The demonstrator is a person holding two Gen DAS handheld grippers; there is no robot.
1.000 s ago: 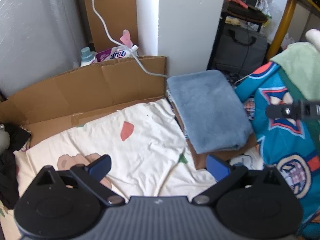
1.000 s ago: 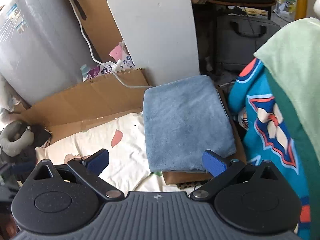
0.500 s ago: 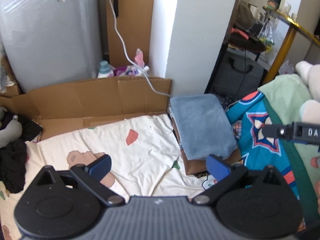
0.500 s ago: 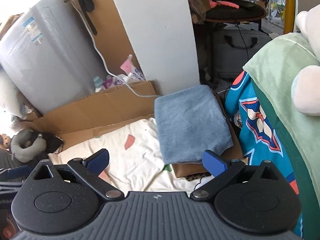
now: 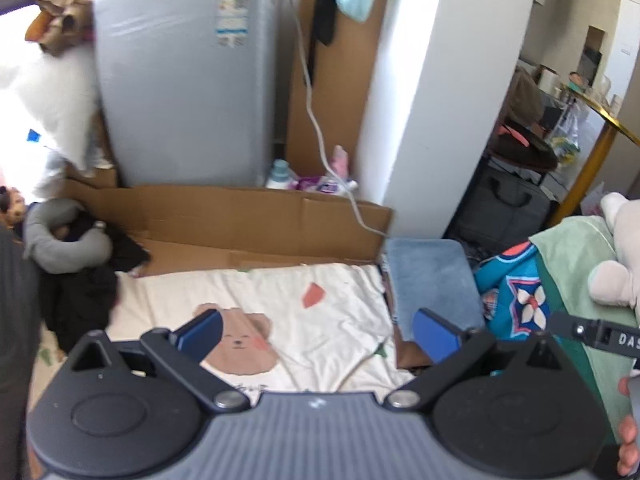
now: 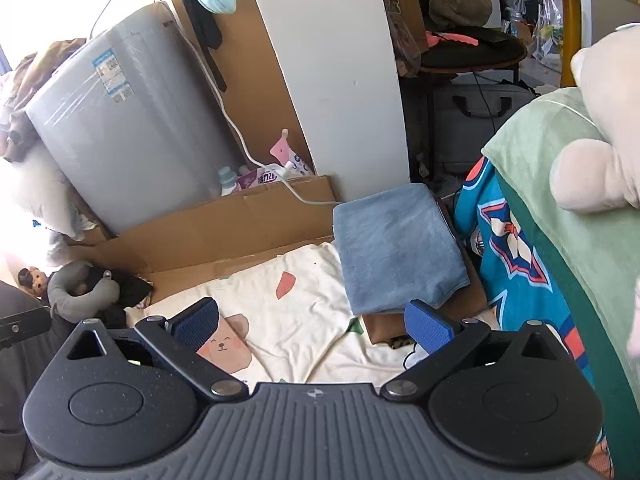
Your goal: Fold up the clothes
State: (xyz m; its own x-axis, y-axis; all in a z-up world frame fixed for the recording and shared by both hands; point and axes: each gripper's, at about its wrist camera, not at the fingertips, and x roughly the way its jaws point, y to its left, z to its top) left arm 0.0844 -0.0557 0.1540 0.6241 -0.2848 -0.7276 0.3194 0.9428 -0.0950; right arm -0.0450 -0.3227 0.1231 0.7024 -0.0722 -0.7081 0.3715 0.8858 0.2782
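Left gripper (image 5: pixel 318 336) and right gripper (image 6: pixel 314 326) both spread wide, holding nothing, raised above the cream bear-print sheet (image 5: pixel 288 304). Folded blue towel (image 6: pixel 396 248) lying flat on a brown box at the sheet's right edge, just beside the teal patterned blanket (image 6: pixel 516 264).

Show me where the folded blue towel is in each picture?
Left wrist view: the folded blue towel lies right of centre, just above the left gripper right-hand finger.
Right wrist view: the towel sits right of centre, above the right gripper.
Shared landmark: the white cable runs down to the towel's far corner in both views.
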